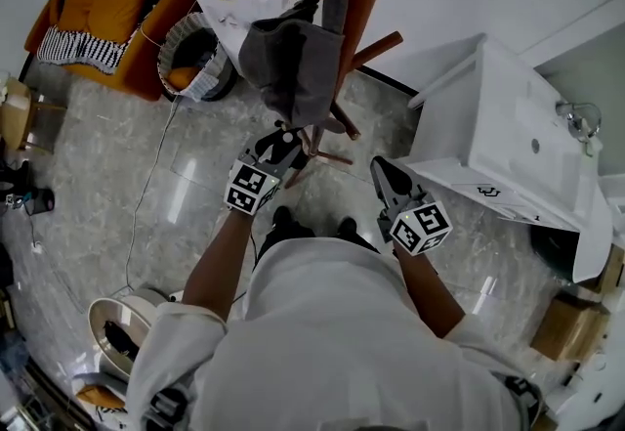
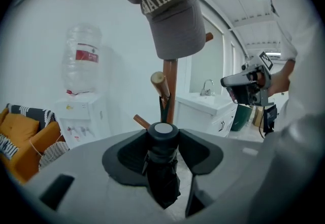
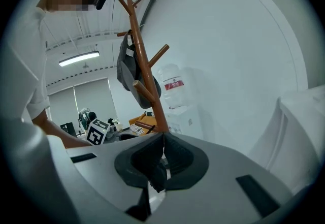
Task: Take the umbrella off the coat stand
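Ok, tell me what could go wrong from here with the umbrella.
1. The umbrella, gripped in the left claw, seems to have its strap looped over a peg; pulling sideways could snag it and rock the coat stand.
2. The grey cap hangs just above; lifting straight up might knock it off.

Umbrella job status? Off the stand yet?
Done: left gripper is clamped on the folded umbrella. In hand: its strap looks looped over a peg of the coat stand, so not off yet. Left: lift the strap clear and draw away. Right gripper is shut, empty.
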### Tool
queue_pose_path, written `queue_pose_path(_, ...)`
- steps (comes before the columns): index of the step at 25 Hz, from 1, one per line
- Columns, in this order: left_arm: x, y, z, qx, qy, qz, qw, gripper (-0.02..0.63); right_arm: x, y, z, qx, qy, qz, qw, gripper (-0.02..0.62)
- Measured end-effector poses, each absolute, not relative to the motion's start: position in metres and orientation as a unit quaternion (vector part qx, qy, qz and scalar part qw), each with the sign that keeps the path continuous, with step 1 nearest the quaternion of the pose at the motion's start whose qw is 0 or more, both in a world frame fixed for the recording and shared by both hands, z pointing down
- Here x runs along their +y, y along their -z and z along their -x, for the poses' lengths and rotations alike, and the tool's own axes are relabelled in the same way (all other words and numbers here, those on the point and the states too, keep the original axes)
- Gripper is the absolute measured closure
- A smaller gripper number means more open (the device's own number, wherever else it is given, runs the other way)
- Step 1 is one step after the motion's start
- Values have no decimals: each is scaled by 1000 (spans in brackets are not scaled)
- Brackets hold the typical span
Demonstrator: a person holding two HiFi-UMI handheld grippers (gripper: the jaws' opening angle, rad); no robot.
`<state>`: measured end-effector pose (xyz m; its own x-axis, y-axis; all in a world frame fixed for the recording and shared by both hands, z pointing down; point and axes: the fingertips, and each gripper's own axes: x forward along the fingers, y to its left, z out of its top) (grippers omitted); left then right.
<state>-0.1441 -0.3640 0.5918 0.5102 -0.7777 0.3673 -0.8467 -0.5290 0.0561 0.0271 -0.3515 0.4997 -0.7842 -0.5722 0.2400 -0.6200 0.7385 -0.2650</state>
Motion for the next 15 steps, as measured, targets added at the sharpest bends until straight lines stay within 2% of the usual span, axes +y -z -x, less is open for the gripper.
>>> queue_pose_path(15, -328, -555, 177, -522, -132, -835, 114, 405, -345, -506, 2, -944, -175, -268, 76, 580)
